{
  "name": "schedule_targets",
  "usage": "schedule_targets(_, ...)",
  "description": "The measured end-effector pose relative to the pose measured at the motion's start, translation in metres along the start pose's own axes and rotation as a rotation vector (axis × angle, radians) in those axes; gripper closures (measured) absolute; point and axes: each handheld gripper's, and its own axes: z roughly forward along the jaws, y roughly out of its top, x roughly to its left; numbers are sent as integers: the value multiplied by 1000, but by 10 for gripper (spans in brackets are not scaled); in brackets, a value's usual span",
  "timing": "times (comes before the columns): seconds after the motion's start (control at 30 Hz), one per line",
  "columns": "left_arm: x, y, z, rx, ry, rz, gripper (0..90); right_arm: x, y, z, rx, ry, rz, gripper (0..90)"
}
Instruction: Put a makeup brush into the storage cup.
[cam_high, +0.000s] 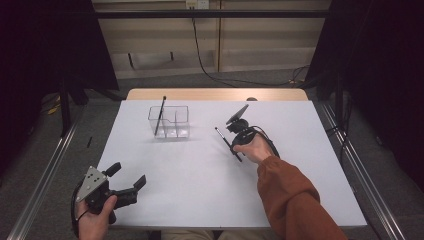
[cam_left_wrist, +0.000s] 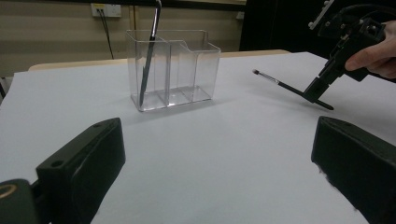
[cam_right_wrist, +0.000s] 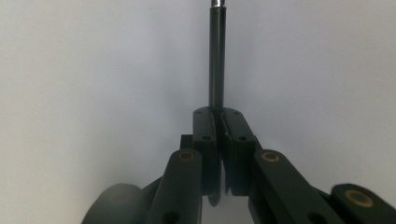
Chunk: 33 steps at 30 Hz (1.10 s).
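Brush (cam_high: 228, 142) — clamped in right claw (cam_high: 235, 148), tilted over desk (cam_high: 200, 175). Organizer (cam_high: 169, 122) at ten o'clock, holding second brush (cam_high: 160, 116). Left claw (cam_high: 127, 181) — wide open, empty.

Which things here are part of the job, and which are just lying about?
Part of the job:
- thin brush, clamped in the right gripper
- clear organizer
- brush already standing in it

Lying about:
- left gripper, open, idle
- floor cables

Left gripper (cam_high: 127, 176) agape, right gripper (cam_right_wrist: 218, 112) clamped.
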Motion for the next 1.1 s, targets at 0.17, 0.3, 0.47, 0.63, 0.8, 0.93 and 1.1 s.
schedule_targets(0.17,1,0,-2,0,12,1,28,-6,-6,-9,-81,55,-7,846)
schedule_targets(0.3,1,-1,-3,-1,17,1,28,-10,-13,-16,-132,86,-7,845)
schedule_targets(0.47,0,-1,-2,5,18,2,28,-13,-22,-20,-197,122,-3,845)
schedule_targets(0.63,1,-1,-3,7,19,3,28,-15,-28,-22,-262,143,11,845)
schedule_targets(0.8,1,-1,-3,6,16,3,28,-12,-33,-25,-329,161,-5,845)
schedule_targets(0.93,0,-1,-3,9,10,9,28,-12,-37,-30,-375,176,-26,845)
schedule_targets(1.1,0,0,-3,9,7,13,28,-11,-44,-36,-457,189,-50,845)
